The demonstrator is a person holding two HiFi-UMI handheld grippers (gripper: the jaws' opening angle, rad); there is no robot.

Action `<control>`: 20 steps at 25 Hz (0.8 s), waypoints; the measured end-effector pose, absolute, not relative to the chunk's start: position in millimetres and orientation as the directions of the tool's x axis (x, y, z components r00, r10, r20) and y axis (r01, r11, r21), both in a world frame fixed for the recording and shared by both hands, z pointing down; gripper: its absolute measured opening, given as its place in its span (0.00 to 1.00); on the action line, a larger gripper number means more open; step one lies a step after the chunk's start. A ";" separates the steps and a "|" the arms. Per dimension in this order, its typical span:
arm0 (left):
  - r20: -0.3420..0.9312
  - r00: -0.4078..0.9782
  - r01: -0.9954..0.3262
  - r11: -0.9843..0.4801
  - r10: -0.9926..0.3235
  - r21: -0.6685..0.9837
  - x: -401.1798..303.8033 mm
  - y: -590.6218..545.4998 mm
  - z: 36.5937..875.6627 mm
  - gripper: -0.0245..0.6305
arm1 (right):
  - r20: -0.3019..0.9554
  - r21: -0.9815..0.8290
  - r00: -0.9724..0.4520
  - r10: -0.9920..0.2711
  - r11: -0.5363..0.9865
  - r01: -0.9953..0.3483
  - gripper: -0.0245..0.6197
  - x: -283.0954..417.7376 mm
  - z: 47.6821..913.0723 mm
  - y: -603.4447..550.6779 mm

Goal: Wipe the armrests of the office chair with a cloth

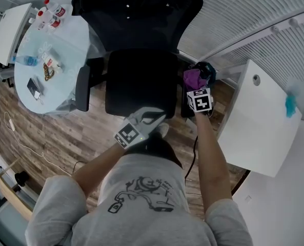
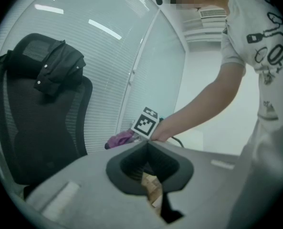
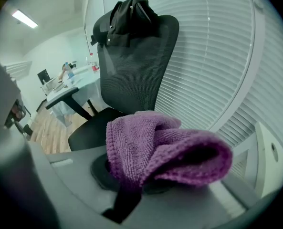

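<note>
K: Wood-plank floor (image 1: 49, 137), white blinds (image 1: 244, 9) along the far wall. Black office chair (image 1: 141, 81) dead centre, with a mesh back and a dark garment (image 3: 131, 13) draped over the top of it.

M: cloth?

K: Purple cloth (image 3: 160, 151), bunched up, pinched in the right hand-held gripper (image 1: 199, 92). Most of it bulges out past the jaws. Head view puts it over the far end of the right armrest (image 1: 185, 109), just off the seat's right edge. Can't tell if it's touching the pad.

M: left side?

K: Left hand-held gripper (image 2: 148, 147) has its jaws pressed together with nothing between them. It's over the seat's front edge, aimed across at the right one; its own view shows that marker cube with the cloth poking out beside it. Left armrest (image 1: 82, 88) is well apart from both grippers.

M: surroundings?

K: Round glass tabletop (image 1: 69, 40) left of the chair, close to the left armrest. Bottles (image 1: 52, 12) at its far edge, a printed packet (image 1: 50, 65) near the middle, phone (image 1: 35, 87) by the near-left edge. White desk (image 1: 259, 132) on the right, near the right armrest. Thin cable (image 1: 28, 147) trails over the floor below the tabletop.
</note>
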State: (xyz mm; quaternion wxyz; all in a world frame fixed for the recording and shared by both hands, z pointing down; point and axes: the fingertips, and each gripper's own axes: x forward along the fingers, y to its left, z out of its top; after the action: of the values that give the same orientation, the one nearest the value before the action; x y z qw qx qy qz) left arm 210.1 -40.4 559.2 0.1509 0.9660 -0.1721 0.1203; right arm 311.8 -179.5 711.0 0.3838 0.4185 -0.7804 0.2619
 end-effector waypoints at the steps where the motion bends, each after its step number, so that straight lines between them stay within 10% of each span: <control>1: 0.285 0.913 -0.366 -0.897 -0.293 0.250 210.9 -39.2 558.7 0.04 | 0.818 -0.078 -0.351 -0.456 0.516 -0.853 0.08 312.4 710.2 -171.5; 20: 0.275 0.934 -0.299 -0.921 -0.229 0.249 237.8 -15.1 553.0 0.04 | 0.786 -0.125 -0.381 -0.488 0.478 -0.869 0.09 322.4 696.7 -26.0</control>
State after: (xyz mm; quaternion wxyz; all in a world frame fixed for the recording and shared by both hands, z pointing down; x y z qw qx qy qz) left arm 237.8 -15.1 553.0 0.1447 0.9726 -0.1359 0.1211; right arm 322.4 -26.0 696.7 0.3503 0.4322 -0.7850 0.2725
